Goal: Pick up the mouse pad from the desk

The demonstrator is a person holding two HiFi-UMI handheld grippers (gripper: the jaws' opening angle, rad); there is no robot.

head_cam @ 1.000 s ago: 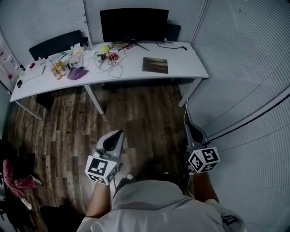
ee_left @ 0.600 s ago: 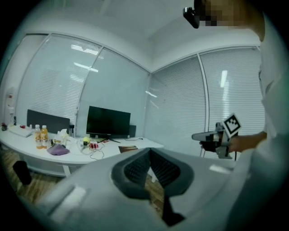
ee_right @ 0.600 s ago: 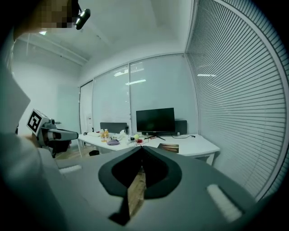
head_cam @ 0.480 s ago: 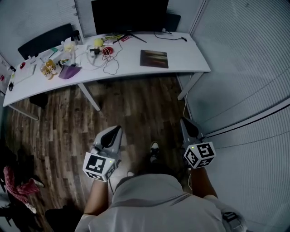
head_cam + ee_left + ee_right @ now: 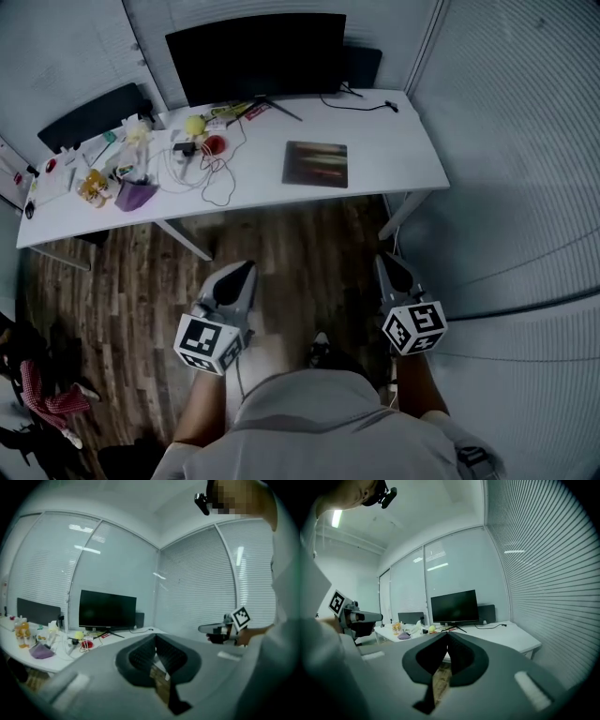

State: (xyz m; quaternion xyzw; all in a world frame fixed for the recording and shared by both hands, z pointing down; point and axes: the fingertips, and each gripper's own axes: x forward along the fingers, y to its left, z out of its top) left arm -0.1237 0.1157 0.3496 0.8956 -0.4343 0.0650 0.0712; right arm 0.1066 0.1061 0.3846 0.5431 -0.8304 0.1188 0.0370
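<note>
The mouse pad [image 5: 316, 164], a dark rectangle with coloured streaks, lies flat on the right half of the white desk [image 5: 403, 150], in front of the black monitor [image 5: 255, 54]. My left gripper [image 5: 241, 273] is held over the wooden floor, short of the desk's front edge, jaws shut and empty. My right gripper [image 5: 387, 263] hangs near the desk's right leg, also shut with nothing in it. In the left gripper view the left gripper [image 5: 156, 641] points toward the desk. In the right gripper view the right gripper [image 5: 446, 637] points at the monitor [image 5: 454, 606].
The desk's left half holds clutter: a purple cloth [image 5: 135, 195], a yellow ball [image 5: 195, 125], a red item [image 5: 215, 145], white cables [image 5: 211, 178] and bottles [image 5: 94, 185]. A black cable [image 5: 367, 105] lies at the back right. Blinds cover the window wall [image 5: 525, 141] on the right.
Both grippers and the person have moved forward toward the desk, which now sits lower and larger in the head view. Both jaws stayed shut.
</note>
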